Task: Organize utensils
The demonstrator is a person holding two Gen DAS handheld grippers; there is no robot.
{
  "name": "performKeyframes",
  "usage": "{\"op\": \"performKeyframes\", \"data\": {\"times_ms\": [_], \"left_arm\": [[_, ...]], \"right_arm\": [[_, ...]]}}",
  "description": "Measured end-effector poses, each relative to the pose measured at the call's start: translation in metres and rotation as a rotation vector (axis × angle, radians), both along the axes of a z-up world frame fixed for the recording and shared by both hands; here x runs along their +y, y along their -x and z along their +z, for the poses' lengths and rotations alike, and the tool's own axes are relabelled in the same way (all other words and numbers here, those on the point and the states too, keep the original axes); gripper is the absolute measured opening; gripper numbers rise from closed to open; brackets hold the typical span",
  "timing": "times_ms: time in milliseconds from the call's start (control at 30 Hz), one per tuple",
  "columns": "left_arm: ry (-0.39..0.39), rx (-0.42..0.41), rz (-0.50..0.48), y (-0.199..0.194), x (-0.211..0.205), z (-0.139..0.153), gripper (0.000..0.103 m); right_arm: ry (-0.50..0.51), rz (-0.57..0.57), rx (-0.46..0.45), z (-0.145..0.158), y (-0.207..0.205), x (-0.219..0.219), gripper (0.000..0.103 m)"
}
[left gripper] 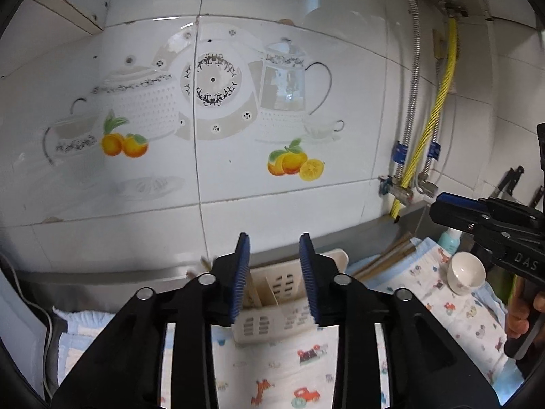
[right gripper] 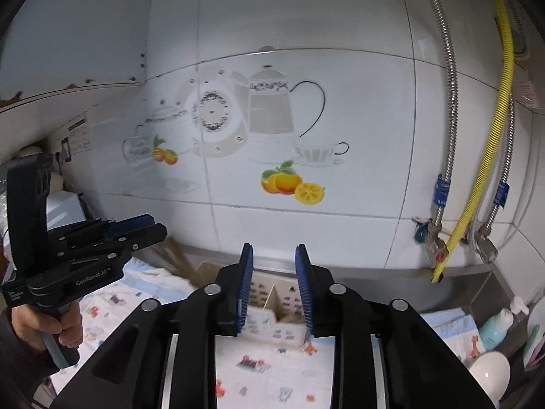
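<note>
The cream utensil caddy (left gripper: 289,293) sits partly hidden behind the left tongs (left gripper: 274,277). In the right wrist view it is blurred. Right of the right tongs (right gripper: 274,286), the white cup (right gripper: 490,371) is cut off by the picture's edge.

Glossy tiles (left gripper: 289,204) (printed cloth (left gripper: 272,375) below)

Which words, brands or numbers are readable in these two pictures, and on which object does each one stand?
"DAS": on the right gripper, cut off at the picture edge.
"GenRobot.AI": on the left gripper.
Notice on the wall: too small to read.
Blue tags on the hoses: blurred, unreadable.
Small label on the left gripper's base: unreadable.
</note>
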State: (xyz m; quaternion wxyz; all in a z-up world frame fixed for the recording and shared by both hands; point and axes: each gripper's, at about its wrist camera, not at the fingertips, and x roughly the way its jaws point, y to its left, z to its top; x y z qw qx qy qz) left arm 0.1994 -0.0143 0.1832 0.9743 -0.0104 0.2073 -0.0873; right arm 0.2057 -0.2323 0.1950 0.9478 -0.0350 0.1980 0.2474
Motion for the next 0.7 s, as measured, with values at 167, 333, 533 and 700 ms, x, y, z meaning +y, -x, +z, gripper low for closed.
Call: {"op": "performKeyframes", "data": {"times_ms": [167,333,533,700], "left_arm": [[0.001,0.005,0.008,0.030,0.004,-0.009,0.044],[0.018,0.007,0.015,0.062,0.012,-0.019,0.054],[0.034,0.018,0.032,0.097,0.021,-0.035,0.070],[0.034,0.019,0.050,0.124,0.028,-0.047,0.088]], "right_arm": [[-0.007,0.019,0.013,-0.009,0.037,-0.003,0.030],[-0.016,0.027,0.015,-0.019,0.075,-0.009,0.036],[0.000,0.019,0.006,-0.033,0.116,-0.012,0.043],[-0.010,0.003,0.016,-0.045,0.139,-0.019,0.052]]}}
